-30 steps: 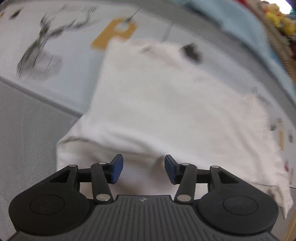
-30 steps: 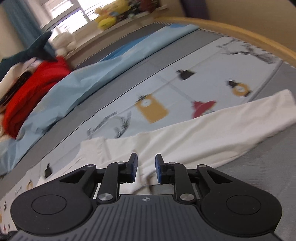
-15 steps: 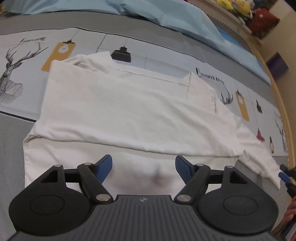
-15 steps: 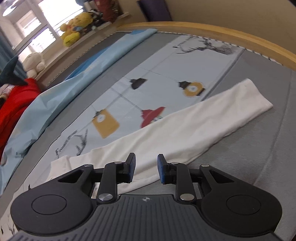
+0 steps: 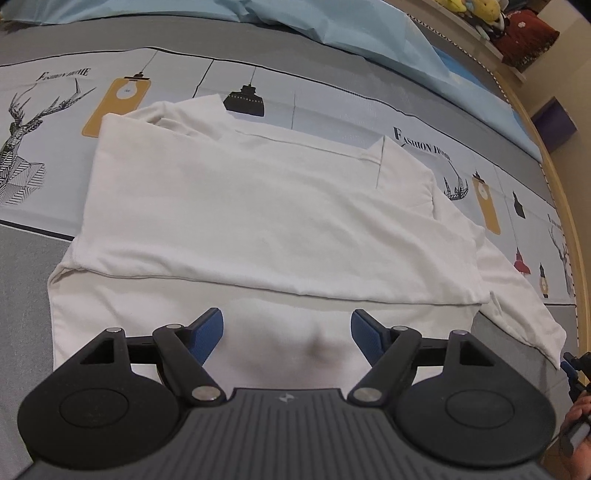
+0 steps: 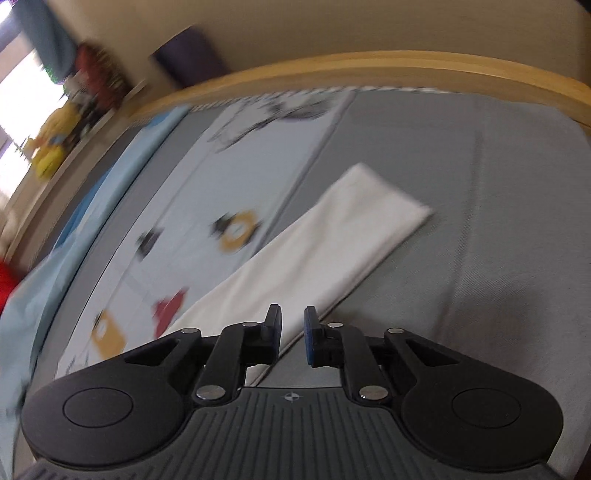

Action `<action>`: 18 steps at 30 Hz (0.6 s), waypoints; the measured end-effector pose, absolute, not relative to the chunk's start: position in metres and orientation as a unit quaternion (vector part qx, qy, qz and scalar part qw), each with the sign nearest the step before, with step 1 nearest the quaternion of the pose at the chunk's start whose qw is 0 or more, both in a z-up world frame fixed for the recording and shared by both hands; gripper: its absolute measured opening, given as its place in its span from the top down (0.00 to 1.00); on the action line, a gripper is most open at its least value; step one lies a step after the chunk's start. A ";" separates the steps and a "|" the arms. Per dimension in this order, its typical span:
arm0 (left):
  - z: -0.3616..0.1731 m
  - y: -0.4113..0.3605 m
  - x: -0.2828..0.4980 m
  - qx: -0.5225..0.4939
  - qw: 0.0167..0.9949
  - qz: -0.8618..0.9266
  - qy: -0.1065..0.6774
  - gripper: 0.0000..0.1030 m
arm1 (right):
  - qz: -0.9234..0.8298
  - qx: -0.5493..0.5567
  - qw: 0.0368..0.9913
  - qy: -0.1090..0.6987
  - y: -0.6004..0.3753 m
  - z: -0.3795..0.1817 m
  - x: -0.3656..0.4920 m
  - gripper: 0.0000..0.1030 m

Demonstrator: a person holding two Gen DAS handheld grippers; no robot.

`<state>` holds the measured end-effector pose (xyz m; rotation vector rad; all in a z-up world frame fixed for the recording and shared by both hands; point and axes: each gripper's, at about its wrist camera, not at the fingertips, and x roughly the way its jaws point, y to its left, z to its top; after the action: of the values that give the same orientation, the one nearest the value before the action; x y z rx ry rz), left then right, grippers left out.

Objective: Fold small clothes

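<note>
bed (image 5: 22,295): grey cover with a pale printed panel of deer, lamps and lettering; wooden rail along the far edge (image 6: 369,66).

blue sheet (image 5: 369,33): bunched along the far side of the bed, beyond the printed panel.

shirt (image 5: 258,206): white, long-sleeved, lay flat across the middle of the bed, partly on the print and partly on the grey. one side was folded over the body, leaving a straight edge across the near part. a faint dark smudge showed on the near cloth, between the left claw's fingers.

sleeve (image 6: 332,251): stretched out flat and diagonal onto the grey cover, cuff farthest away in the right wrist view; picture blurred.

left claw (image 5: 287,338): hung above the near edge of the shirt, jaws spread wide, released, nothing between the pads.

right claw (image 6: 292,334): above the near end of the sleeve, jaws closing to a narrow gap; sleeve cloth showed below the gap, pads not pressing on it.

soft toys (image 5: 472,7): yellow, on a ledge past the bed.

hand (image 5: 578,439): at the right edge of the left wrist view.
</note>
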<state>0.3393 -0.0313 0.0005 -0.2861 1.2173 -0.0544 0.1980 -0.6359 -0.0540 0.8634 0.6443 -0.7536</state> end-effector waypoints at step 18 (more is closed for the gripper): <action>-0.006 -0.026 0.342 -0.138 0.803 -0.028 0.579 0.21 | -0.380 0.499 0.741 0.240 -0.694 -0.115 0.195 0.83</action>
<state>0.3423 -0.0262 -0.0058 -0.2947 1.2412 -0.0590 0.1949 -0.6942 -0.1154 1.0937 0.5255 -0.8321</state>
